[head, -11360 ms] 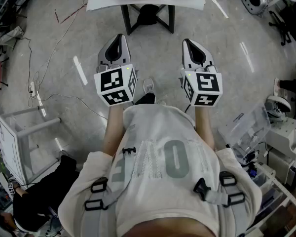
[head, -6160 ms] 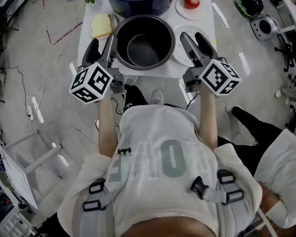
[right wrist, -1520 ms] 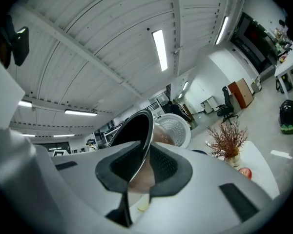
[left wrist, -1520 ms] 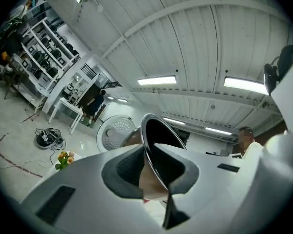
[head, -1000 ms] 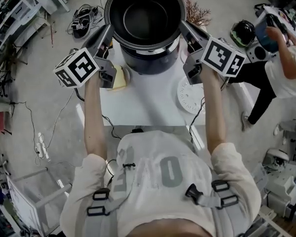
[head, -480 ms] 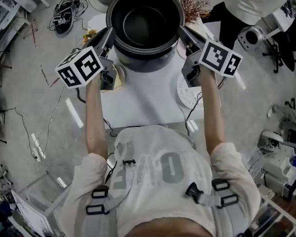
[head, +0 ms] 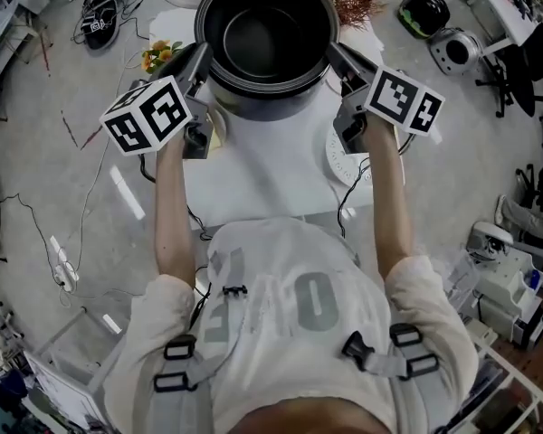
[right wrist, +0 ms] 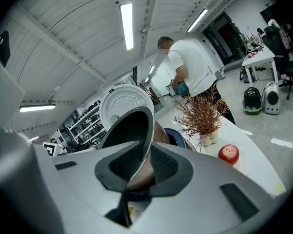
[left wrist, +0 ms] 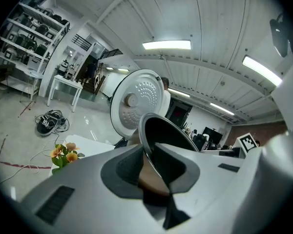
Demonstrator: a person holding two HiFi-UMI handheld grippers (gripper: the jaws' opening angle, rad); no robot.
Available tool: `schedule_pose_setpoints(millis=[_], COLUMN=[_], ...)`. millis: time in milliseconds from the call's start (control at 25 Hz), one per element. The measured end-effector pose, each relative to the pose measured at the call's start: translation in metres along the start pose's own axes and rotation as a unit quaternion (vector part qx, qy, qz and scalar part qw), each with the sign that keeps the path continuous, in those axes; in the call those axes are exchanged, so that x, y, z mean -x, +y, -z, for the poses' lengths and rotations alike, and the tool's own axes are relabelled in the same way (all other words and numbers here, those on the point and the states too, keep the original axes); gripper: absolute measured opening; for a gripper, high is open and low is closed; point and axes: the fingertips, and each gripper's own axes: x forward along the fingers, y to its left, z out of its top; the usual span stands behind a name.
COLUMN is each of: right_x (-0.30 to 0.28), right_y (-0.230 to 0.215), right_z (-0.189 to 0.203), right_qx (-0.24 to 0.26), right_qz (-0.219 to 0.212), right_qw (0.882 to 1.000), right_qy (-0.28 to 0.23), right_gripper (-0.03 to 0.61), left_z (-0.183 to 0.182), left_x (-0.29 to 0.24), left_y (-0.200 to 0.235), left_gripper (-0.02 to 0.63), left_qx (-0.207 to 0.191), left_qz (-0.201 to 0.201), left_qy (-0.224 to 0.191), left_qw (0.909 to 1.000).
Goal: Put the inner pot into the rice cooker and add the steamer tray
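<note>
Scene: a person stands at a small white desk (head: 271, 174), seen from above, with tongs in each hand.
Inner pot: the dark round inner pot (head: 267, 36) hangs between both tongs over the far end of the desk. Its opening faces up and it is empty inside.
Left tongs: the left tongs (head: 201, 60) are closed narrowly on the left rim of the pot. In the left gripper view the thin rim and the brown outer wall sit between the two pads.
Right tongs: the right tongs (head: 333, 54) pinch the opposite rim in the same way, one pad inside the pot and one outside.
Rice cooker: the dark blue rice cooker (right wrist: 178, 136) stands on the desk; in the right gripper view its edge shows just behind the pot. Its pale lid (left wrist: 136, 104) stands open and upright behind. Whether the bottom of the pot is already inside the cooker, I cannot tell.
Steamer tray: the white steamer tray (head: 338, 163) with small holes lies flat on the right side of the desk, partly under the right tongs and apart from the pot.
Other things on the desk: orange flowers (left wrist: 63, 152) at the left corner; a dry brown plant (right wrist: 201, 115) and a red apple (right wrist: 228, 153) on the right side.
Background: another person in a white shirt (right wrist: 191, 62) stands beyond the desk.
</note>
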Motion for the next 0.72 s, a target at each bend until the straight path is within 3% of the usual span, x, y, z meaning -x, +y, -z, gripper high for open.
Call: schedule_pose_setpoints(millis=[400, 720], right_x=[-0.016, -0.026], right_y=[-0.025, -0.038], right_z=[0.021, 0.035], right_qx=[0.018, 0.077], right_qz=[0.041, 0.074], right_qw=[0.998, 0.99], right_qy=[0.045, 0.091], right_gripper=[0.08, 0.096], left_z=[0.018, 0.038], left_x=[-0.02, -0.031], left_y=[0.011, 0.024], left_gripper=[0.061, 0.069], left_qx=[-0.025, -0.056], left_qz=[-0.013, -0.032], left_qy=[0.037, 0.08], left_qw=[0.9989, 0.9948])
